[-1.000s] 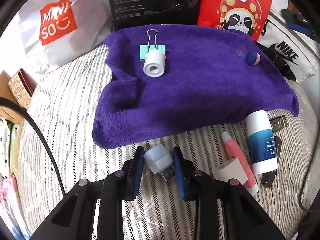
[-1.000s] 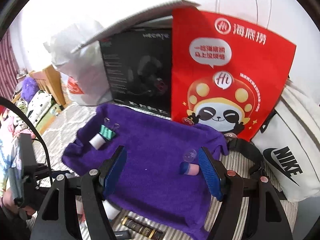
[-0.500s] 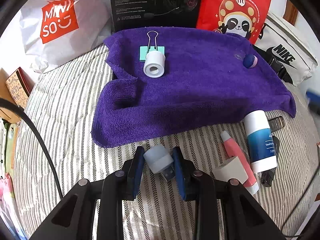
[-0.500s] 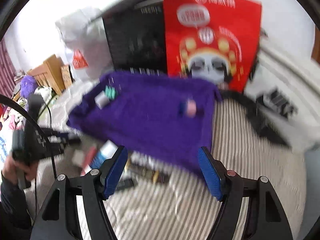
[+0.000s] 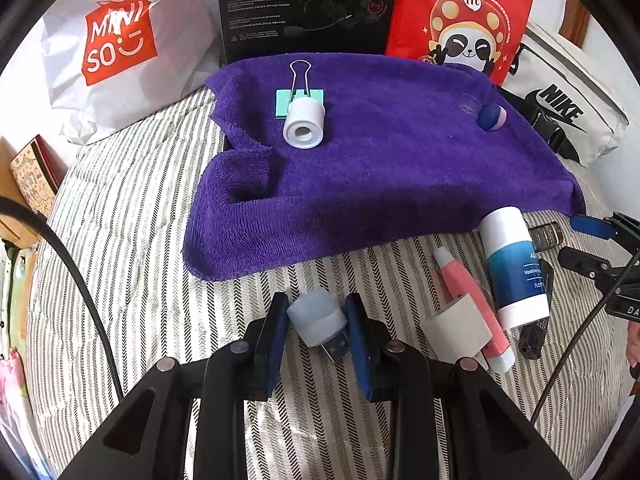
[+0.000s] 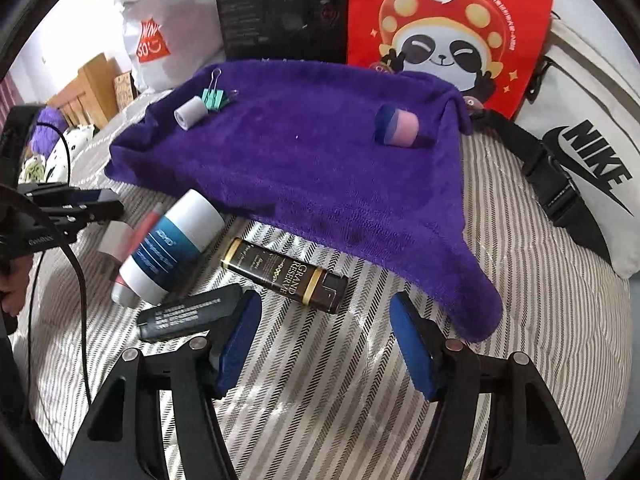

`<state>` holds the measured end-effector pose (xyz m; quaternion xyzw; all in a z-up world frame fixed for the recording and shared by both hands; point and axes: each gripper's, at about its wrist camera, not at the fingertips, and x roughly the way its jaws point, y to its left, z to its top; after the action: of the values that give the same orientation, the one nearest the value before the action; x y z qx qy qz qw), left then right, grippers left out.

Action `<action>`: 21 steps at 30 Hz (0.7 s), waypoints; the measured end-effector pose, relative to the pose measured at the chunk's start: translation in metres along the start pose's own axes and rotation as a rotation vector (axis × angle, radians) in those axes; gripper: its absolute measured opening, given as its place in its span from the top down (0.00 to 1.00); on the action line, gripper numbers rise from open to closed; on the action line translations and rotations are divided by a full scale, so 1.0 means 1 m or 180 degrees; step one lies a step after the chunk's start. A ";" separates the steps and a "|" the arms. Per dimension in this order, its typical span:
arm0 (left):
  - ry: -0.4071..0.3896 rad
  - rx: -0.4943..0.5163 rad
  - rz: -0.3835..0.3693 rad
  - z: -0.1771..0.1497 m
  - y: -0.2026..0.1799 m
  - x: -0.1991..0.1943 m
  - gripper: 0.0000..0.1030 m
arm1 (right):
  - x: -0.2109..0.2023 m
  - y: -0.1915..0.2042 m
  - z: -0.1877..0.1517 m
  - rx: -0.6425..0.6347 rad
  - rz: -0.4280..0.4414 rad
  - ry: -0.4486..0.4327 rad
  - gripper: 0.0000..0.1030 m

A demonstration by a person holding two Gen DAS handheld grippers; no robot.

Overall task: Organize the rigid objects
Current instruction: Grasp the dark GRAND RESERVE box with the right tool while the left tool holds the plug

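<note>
Item one: our left gripper (image 5: 318, 322) is clamped on a pale blue USB drive (image 5: 318, 320), just above the striped bed (image 5: 120, 240) at 6 o'clock of the purple towel (image 5: 380, 168); its long axis runs from 11 to 5 o'clock, metal plug toward 5.

Item two: our right gripper (image 6: 324, 332) is unclenched with nothing between its pads, its jaws having just been closing a little. Ahead of it, at 12 o'clock, lies a dark brown tube (image 6: 286, 274), long axis from 10 to 4 o'clock.

Item three: on the towel we log a white roll (image 5: 303, 122) touching a green binder clip (image 5: 298, 98), and a blue-and-pink cap (image 6: 396, 126) well apart at 3 o'clock.
</note>
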<state>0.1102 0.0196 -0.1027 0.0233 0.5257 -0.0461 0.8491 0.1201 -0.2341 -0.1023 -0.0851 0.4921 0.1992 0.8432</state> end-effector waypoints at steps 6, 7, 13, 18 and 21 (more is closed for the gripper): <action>-0.0005 0.0008 -0.0033 0.000 0.000 0.000 0.73 | 0.012 0.004 0.005 -0.0189 0.0029 0.0037 0.35; -0.0007 0.0007 -0.0037 0.000 0.001 0.000 0.73 | 0.015 0.006 0.006 -0.0236 0.0028 0.0038 0.35; -0.0028 0.0020 -0.0047 -0.002 0.001 -0.001 0.73 | 0.023 0.014 0.011 -0.0436 0.0057 -0.0006 0.42; -0.0044 0.0005 -0.0077 -0.003 0.003 -0.002 0.73 | 0.018 0.022 0.008 -0.0620 0.0175 -0.0009 0.62; -0.0053 0.0007 -0.0084 -0.004 0.004 -0.002 0.73 | 0.013 0.027 0.004 -0.0733 0.0223 0.0046 0.68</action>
<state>0.1062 0.0240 -0.1027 0.0169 0.5188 -0.0581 0.8527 0.1176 -0.2055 -0.1099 -0.1656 0.4747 0.2832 0.8167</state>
